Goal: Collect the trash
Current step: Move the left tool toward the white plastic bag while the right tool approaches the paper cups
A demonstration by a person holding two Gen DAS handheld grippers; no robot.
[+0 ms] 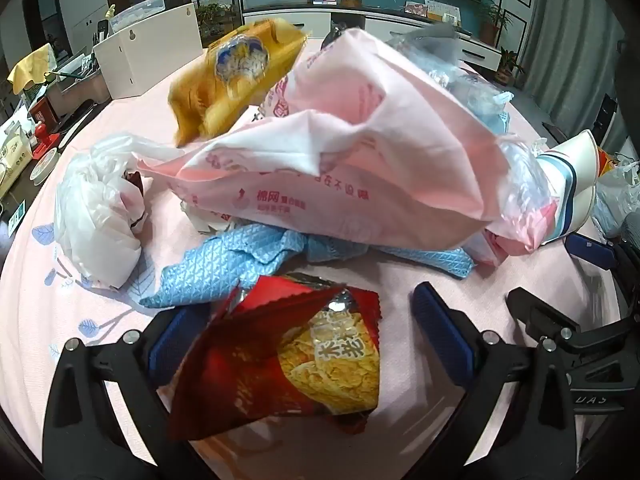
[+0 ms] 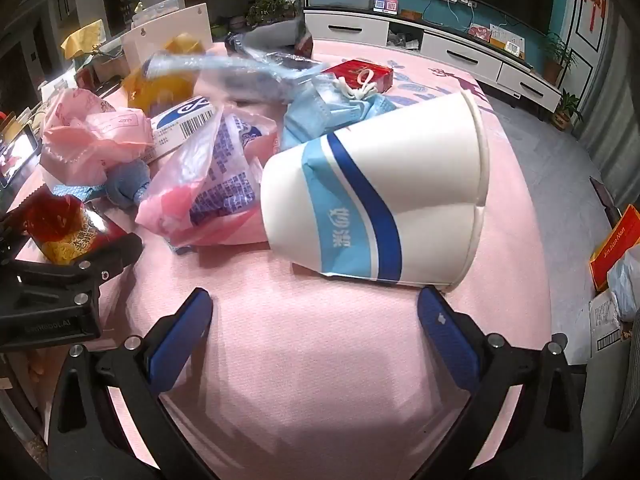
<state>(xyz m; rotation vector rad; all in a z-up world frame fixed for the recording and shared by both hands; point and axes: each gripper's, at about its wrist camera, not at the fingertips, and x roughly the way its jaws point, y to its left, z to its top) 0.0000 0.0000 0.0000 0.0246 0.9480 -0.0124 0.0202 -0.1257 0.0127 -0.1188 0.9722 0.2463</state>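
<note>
A torn red snack wrapper lies on the pink tablecloth between the wide-apart fingers of my left gripper, which is open; the wrapper hides part of the left pad. Beyond it are a blue cloth, a big pink bag, a white plastic bag and a yellow bag. My right gripper is open just short of a crushed white paper cup with blue stripes lying on its side. Nothing is between its pads.
The pile also holds a clear printed bag, a blue face mask, a white-and-blue carton and a red box. A white box stands at the far left. The table's right edge drops to the floor.
</note>
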